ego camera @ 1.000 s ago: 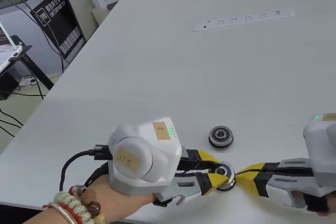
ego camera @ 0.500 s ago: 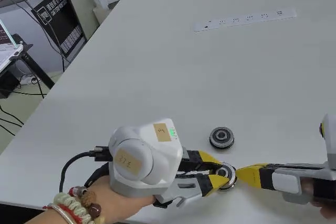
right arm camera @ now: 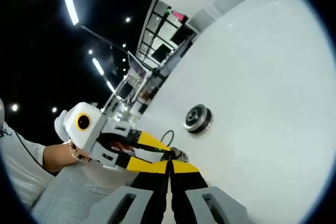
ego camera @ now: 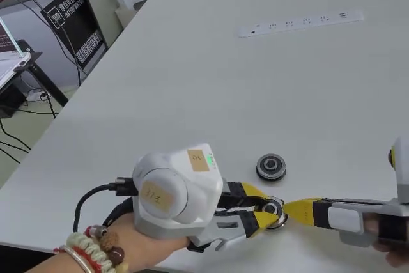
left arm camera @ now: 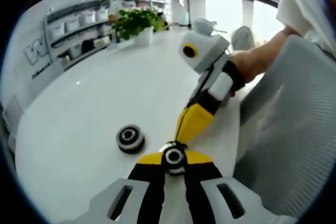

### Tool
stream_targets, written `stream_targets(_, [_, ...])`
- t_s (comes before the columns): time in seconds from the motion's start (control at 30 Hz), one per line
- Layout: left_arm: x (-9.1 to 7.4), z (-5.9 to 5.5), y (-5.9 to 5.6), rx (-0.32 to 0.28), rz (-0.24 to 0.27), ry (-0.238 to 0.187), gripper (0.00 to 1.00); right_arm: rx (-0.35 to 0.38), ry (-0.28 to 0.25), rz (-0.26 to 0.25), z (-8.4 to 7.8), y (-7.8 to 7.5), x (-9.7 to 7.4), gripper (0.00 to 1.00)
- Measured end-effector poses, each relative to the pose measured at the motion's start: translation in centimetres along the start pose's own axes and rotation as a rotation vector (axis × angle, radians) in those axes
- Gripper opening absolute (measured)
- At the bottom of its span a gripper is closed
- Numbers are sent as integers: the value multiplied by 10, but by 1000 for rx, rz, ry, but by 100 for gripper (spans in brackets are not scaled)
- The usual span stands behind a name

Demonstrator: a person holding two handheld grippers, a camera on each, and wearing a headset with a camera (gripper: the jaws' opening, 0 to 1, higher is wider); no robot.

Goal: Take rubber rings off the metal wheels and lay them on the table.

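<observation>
- Compared with a second ago, the body of your right gripper (ego camera: 291, 210) sits farther out at the right edge of the head view. Its yellow tips have stayed at the rim of the metal wheel (ego camera: 275, 208).
- Your left gripper (ego camera: 267, 215) has not shifted. Its jaws are clamped on that metal wheel, low over the table (ego camera: 211, 81) near the front edge.
- The second wheel (ego camera: 271, 166) lies flat and free just beyond the held one, not touching it, in the same spot as before.
- In the right gripper view your right jaws are pressed together with a thin seam between them. I cannot tell whether a rubber ring is pinched there, as it is too small to see.
- The left gripper view shows the held wheel face-on between the yellow pads, with the right gripper's tip meeting its rim from above. It also takes in a hand (left arm camera: 252, 61) behind that gripper, a grey mesh chair (left arm camera: 294, 129) and a potted plant (left arm camera: 137, 22).
- The head view adds a white power strip (ego camera: 300, 22) far across the table and bead bracelets (ego camera: 89, 244) on your left wrist.
- Both grippers have rounded white plastic shells and wedge-shaped black-and-yellow jaws.
- The wheels are round, with a shiny metal hub and a dark outer band.
- The table is smooth, matte white.
</observation>
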State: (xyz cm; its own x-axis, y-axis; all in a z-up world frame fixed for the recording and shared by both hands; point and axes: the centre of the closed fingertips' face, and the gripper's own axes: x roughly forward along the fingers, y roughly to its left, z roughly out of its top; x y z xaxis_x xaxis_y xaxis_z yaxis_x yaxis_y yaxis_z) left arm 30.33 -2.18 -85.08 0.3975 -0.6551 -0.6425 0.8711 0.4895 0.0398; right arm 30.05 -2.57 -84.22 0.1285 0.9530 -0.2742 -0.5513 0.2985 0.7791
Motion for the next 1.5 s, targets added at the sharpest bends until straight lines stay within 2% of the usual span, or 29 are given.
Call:
stream_targets(0.5, [1, 0, 0, -5, 3, -3, 14, 20, -23, 41, 2, 4, 4, 0])
stream_targets(1.0, [1, 0, 0, -7, 4, -6, 14, -5, -42, 77, 2, 11, 5, 0])
stream_targets(1.17, [1, 1, 0, 12, 0, -5, 14, -22, -58, 103, 2, 15, 2, 0])
stream_targets(1.3, [1, 1, 0, 17, -1, -7, 14, -19, -64, 105, 3, 15, 2, 0])
stream_targets(1.5, [1, 1, 0, 20, 1, -7, 14, -45, -66, 73, 3, 10, 3, 0])
